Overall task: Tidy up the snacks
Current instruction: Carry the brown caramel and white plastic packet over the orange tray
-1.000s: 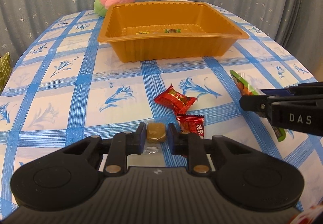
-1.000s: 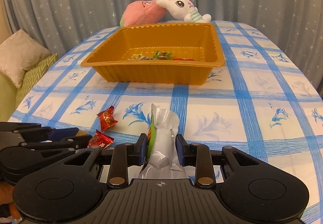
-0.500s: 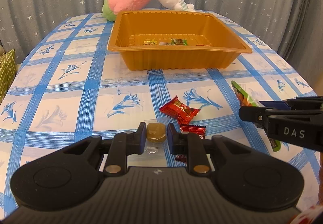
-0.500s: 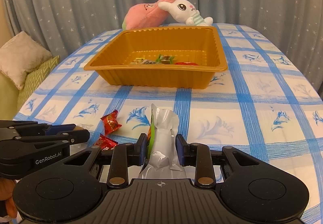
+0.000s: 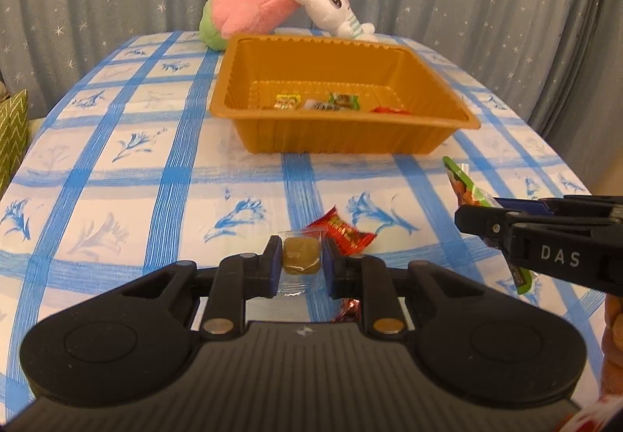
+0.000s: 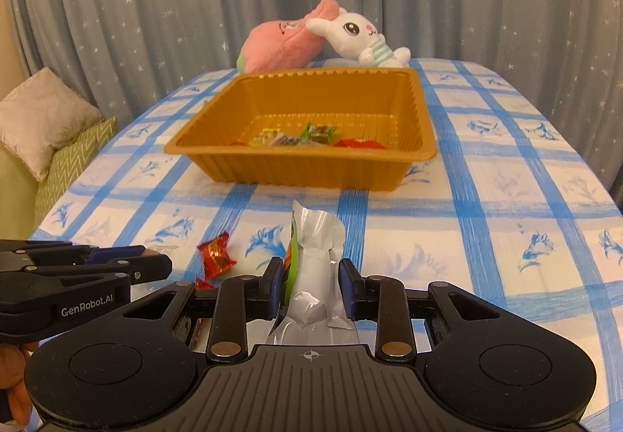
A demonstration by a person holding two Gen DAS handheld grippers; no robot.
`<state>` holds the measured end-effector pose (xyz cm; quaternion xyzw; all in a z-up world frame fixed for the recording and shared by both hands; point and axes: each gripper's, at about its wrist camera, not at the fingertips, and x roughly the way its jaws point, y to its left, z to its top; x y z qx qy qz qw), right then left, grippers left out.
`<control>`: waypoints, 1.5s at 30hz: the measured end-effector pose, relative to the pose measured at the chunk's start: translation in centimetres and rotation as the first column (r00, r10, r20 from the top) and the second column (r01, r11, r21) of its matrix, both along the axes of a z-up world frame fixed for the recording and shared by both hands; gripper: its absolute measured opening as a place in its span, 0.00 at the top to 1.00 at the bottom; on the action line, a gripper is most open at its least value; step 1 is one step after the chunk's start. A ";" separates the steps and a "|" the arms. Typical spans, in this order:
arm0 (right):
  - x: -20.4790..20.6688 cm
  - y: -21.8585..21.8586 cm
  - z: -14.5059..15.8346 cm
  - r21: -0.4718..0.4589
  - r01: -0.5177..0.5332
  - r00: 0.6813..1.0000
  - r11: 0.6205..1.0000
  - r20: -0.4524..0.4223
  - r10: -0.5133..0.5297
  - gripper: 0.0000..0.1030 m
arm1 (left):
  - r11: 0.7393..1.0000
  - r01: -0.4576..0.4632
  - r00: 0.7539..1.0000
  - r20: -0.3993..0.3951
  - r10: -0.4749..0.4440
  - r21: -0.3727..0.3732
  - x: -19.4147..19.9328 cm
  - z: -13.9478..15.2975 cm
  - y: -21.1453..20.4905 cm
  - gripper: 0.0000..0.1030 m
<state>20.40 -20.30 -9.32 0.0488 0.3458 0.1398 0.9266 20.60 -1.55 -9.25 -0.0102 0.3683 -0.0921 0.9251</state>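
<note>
The left gripper (image 5: 301, 257) is pinching a brown candy in clear wrap (image 5: 301, 255) between its pads, holding it clear of the checked tablecloth (image 5: 117, 198). The right gripper (image 6: 309, 288), just to its right, is squeezing a silver-backed snack packet with a green edge (image 6: 317, 257), which is standing upright between the jaws. Both are pointing ahead and downward toward the orange plastic tray (image 5: 338, 138), which is sitting well in front of them and already holding a few wrapped sweets (image 5: 331, 103); judging by that, each hand is carrying its snack to drop there. Just beyond the left fingertips, a red candy wrapper (image 5: 344, 233) is lying on the cloth, and another red one (image 5: 350, 309) is showing below the gripper, both waiting their turn. Two plush toys (image 6: 311, 39) are resting behind the tray.
</note>
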 end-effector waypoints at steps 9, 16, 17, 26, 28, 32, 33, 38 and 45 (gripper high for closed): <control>1.4 -1.2 1.9 0.025 0.013 0.999 1.000 0.030 -0.014 0.70 | 0.999 0.037 0.999 0.038 -0.037 0.012 1.8 1.7 -0.9 0.81; 3.1 -2.4 3.5 0.045 0.032 0.998 0.998 0.056 -0.034 0.70 | 0.999 0.044 0.997 0.071 -0.043 -0.009 4.1 3.4 -1.2 0.81; 3.4 -2.5 3.7 0.045 0.033 0.997 0.998 0.061 -0.036 0.70 | 0.999 0.046 0.996 0.077 -0.045 -0.009 4.5 3.6 -1.3 0.81; 6.7 -3.0 5.4 0.047 0.033 0.995 0.998 0.098 -0.037 0.70 | 0.998 0.045 0.993 0.113 -0.041 -0.034 8.1 5.3 -2.0 0.81; 7.6 -3.1 5.4 0.047 0.034 0.995 0.998 0.096 -0.039 0.70 | 0.998 0.046 0.992 0.121 -0.041 -0.038 8.8 5.6 -2.1 0.81; 9.1 -3.0 5.3 0.048 0.033 0.996 0.998 0.085 -0.037 0.70 | 0.998 0.042 0.991 0.131 -0.036 -0.042 10.4 6.1 -2.1 0.81; 9.4 -3.0 5.3 0.048 0.032 0.996 0.998 0.083 -0.036 0.70 | 0.998 0.041 0.991 0.132 -0.035 -0.043 10.7 6.1 -2.1 0.81; 10.9 -2.7 5.4 0.042 0.024 0.996 0.999 0.080 -0.028 0.70 | 0.998 0.027 0.991 0.132 -0.020 -0.049 12.6 6.2 -1.8 0.81; 13.4 -2.3 5.1 0.032 0.020 0.997 0.999 0.069 -0.022 0.70 | 0.998 0.009 0.993 0.118 -0.002 -0.059 14.5 6.0 -1.1 0.81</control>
